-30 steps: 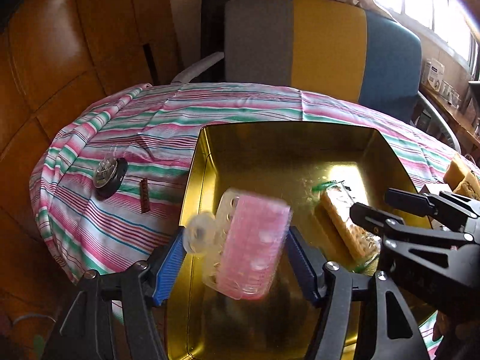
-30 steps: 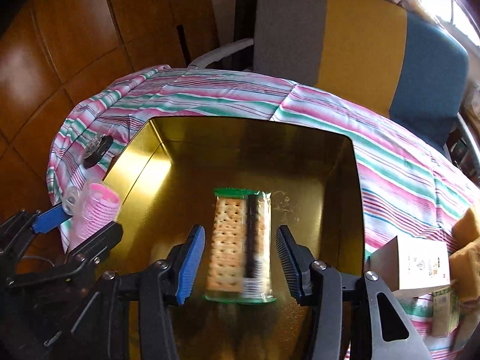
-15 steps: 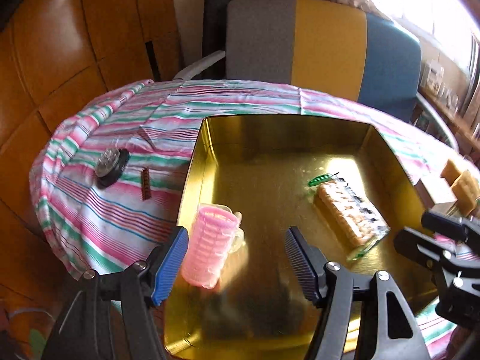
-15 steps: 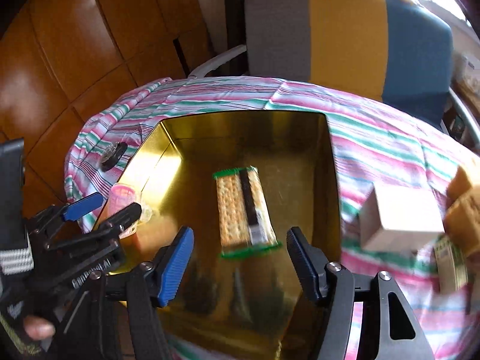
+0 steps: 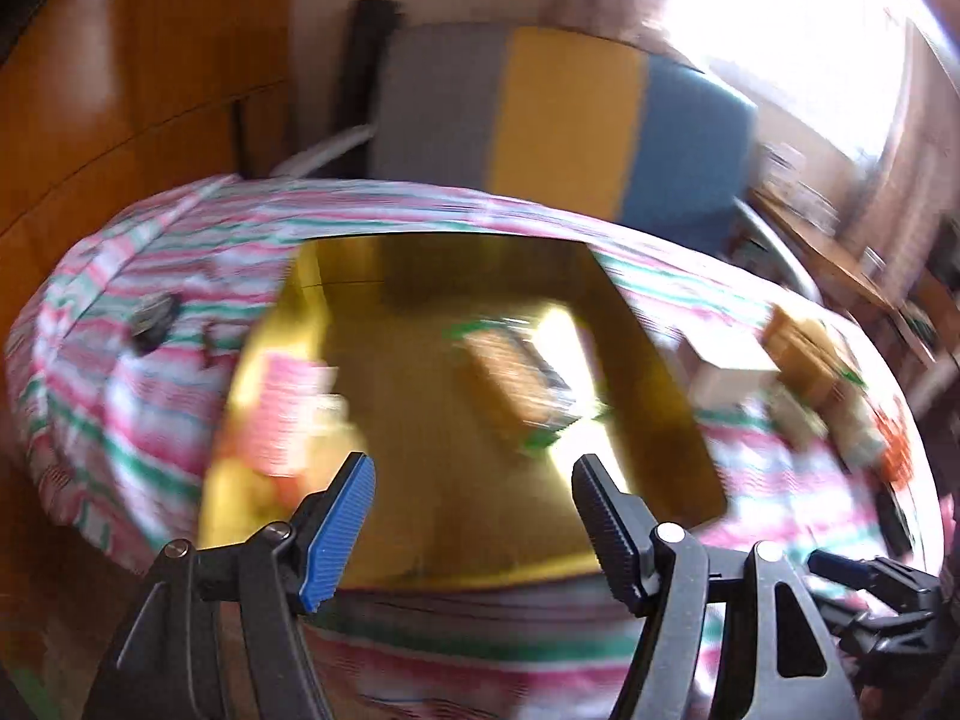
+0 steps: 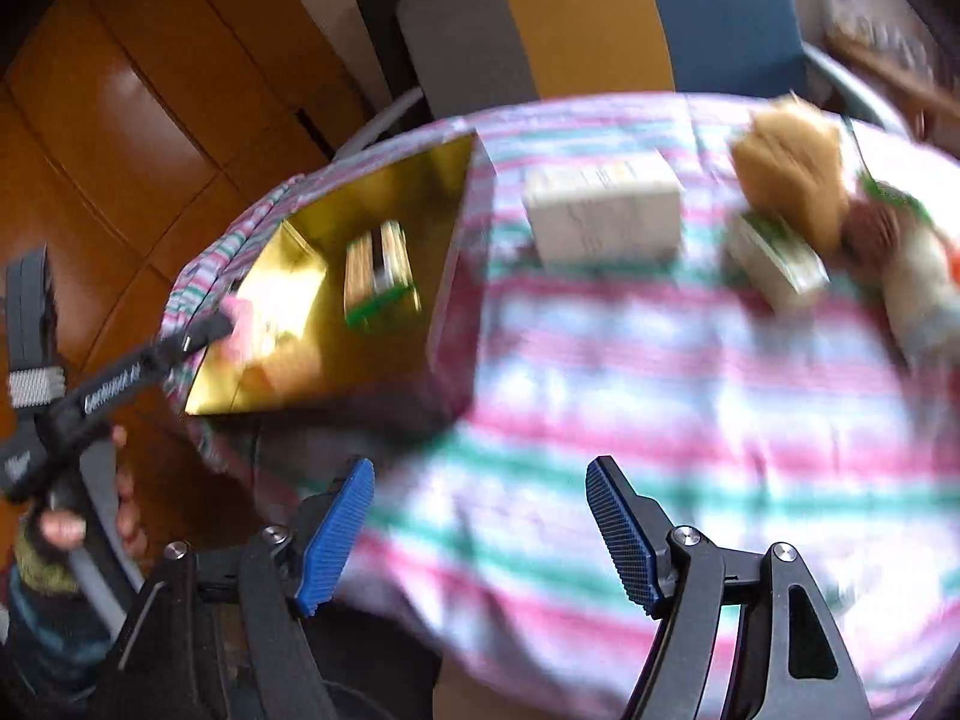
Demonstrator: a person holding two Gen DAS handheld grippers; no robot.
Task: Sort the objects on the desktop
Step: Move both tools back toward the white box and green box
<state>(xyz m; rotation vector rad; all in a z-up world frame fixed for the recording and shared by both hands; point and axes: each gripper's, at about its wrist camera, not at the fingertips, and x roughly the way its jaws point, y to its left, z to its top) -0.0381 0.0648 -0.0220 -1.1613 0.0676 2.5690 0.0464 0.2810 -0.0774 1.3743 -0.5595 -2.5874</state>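
Note:
A gold tray (image 5: 456, 528) (image 6: 288, 378) sits on the striped tablecloth. In it lie a pink hair roller (image 5: 288, 414) (image 6: 252, 324) at the left side and a cracker pack (image 5: 516, 378) (image 6: 378, 276) at the right. My left gripper (image 5: 474, 516) is open and empty above the tray's near edge. My right gripper (image 6: 480, 528) is open and empty over bare cloth, right of the tray. On the cloth beyond it are a white box (image 6: 606, 210) (image 5: 732, 378), a green-edged box (image 6: 780, 258) and a tan bundle (image 6: 792, 168). Both views are blurred.
A grey, yellow and blue chair (image 5: 558, 126) stands behind the table. A small black object (image 5: 153, 318) lies on the cloth left of the tray. A person's hand (image 6: 60, 534) holds the left gripper's handle. Wooden panels are at the left.
The pink roller dropped from my left gripper into the tray. Both grippers pulled back toward the near edge, and my right one swung right, away from the cracker pack.

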